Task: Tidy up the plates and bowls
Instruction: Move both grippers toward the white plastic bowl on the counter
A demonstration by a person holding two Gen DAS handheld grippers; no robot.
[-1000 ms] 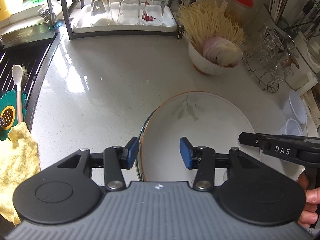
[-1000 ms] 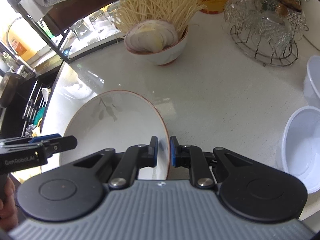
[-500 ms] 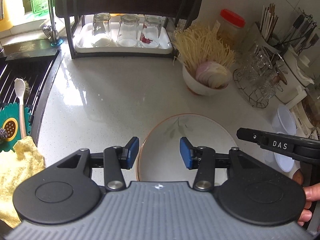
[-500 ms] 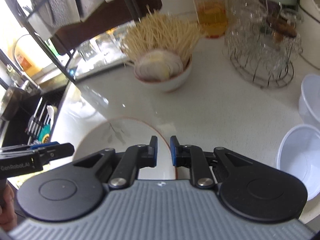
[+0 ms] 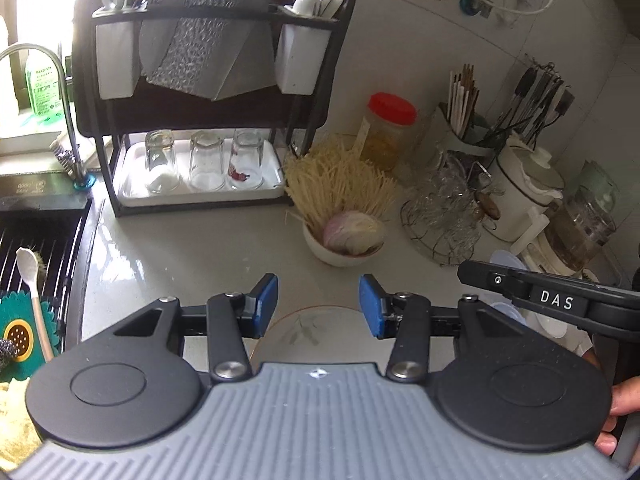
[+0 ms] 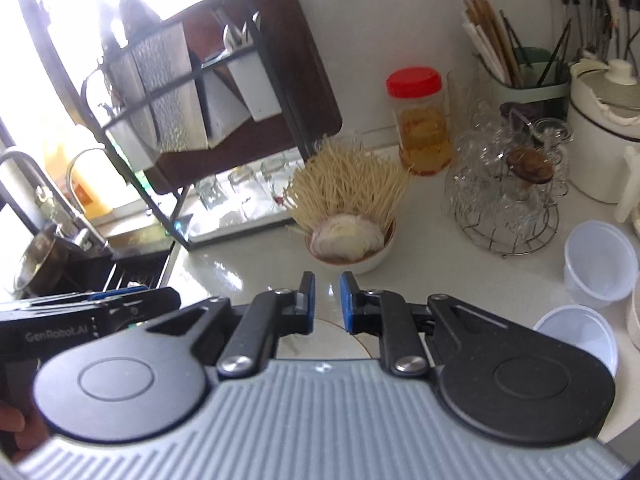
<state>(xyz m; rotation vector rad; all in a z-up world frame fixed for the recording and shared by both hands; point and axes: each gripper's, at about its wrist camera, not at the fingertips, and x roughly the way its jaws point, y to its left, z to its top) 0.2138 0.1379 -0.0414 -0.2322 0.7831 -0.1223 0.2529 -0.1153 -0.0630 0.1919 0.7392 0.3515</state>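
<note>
On the pale speckled stone counter (image 5: 192, 248), a round white ceramic plate with a brown rim and a grey leaf motif (image 5: 308, 330) lies flat beneath both tools, largely hidden by their bodies. The left gripper (image 5: 318, 306) is spread wide above the plate, touching nothing. The right gripper (image 6: 327, 300) is narrowly parted and holds nothing. Suggested handling: approach the thin rim edge-on and close fully before lifting, since glazed ceramic looks slippery. Behind stands a white bowl of pale noodles and sliced onion (image 5: 344, 236); translucent plastic cups (image 6: 600, 258) sit to the right.
</note>
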